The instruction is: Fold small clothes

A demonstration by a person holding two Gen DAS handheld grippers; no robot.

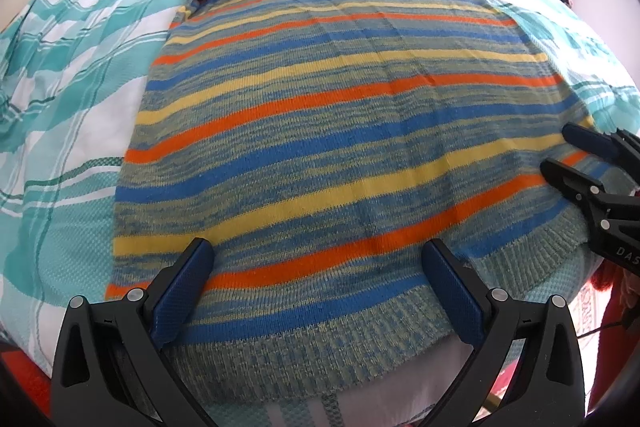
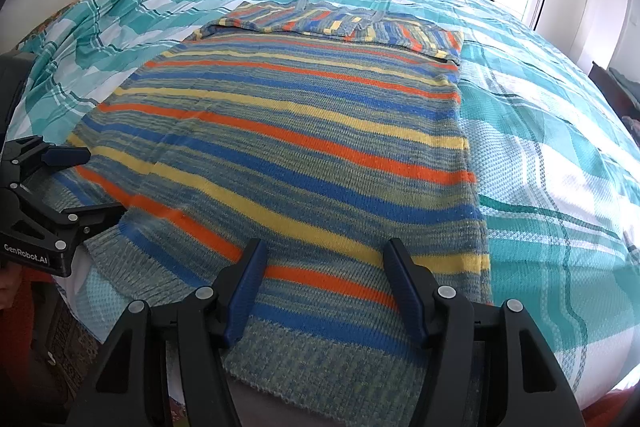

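Poised wide-jawed, left gripper (image 1: 316,291) and right gripper (image 2: 324,291), over ribbed hem of striped knitted sweater (image 1: 340,107) flat at near edge of teal-checked bed (image 1: 80,67); next, pinch hem corners, fold upward.

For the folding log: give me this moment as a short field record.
garment: striped knit sweater, spread flat, sleeves folded across the top
surface: bed with teal plaid cover
hem: ribbed, at the near bed edge
left tool: open, over the hem's left part
right tool: open, over the hem's right part
grip: neither tool pinches fabric yet
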